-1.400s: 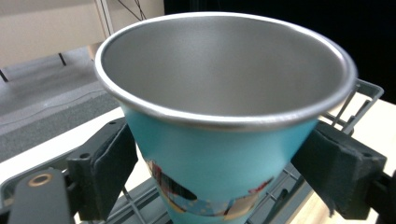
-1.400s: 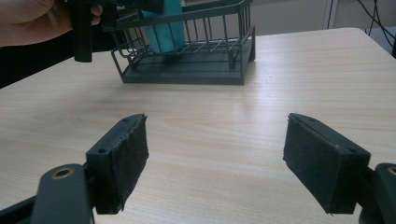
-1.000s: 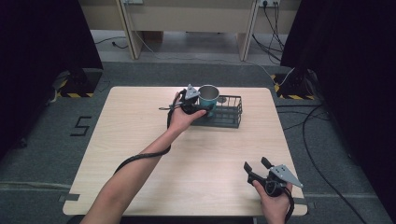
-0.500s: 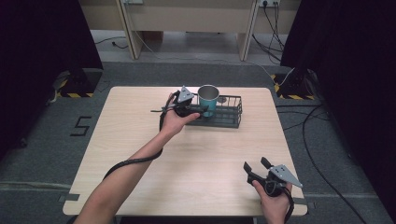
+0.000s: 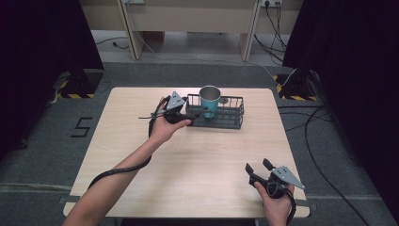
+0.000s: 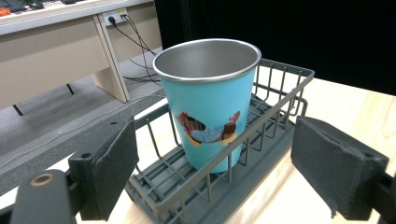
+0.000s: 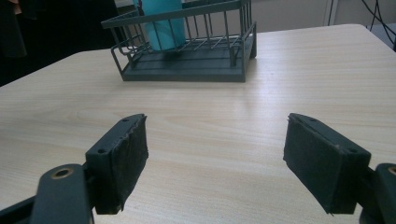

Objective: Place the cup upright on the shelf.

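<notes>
1. Toward the far edge of the desk [image 5: 141,155], a little right of its middle, sits the teal cup [image 5: 209,101] — upright, steel rim up, standing at the left end of the grey wire basket [image 5: 230,115].
2. Close up in the left gripper view, the teal cup [image 6: 208,100] shows a painted whale on its side and an empty steel inside; the wire basket's [image 6: 275,100] bars wrap around its base.
3. Left gripper [image 5: 188,114] is right at the basket's left end, jaws spread wide and clear of the cup — nothing between the pads [image 6: 114,170].
4. Its cable [image 5: 117,169] trails back along the forearm toward the near edge.
5. Over to the near right corner of the desk: the right gripper [image 5: 256,165] rests low in the hand, well apart from the basket.
6. Its jaws stand wide apart too, pads [image 7: 126,158] framing bare wood, with the basket [image 7: 187,56] and cup [image 7: 161,23] farther off across the desk.
</notes>
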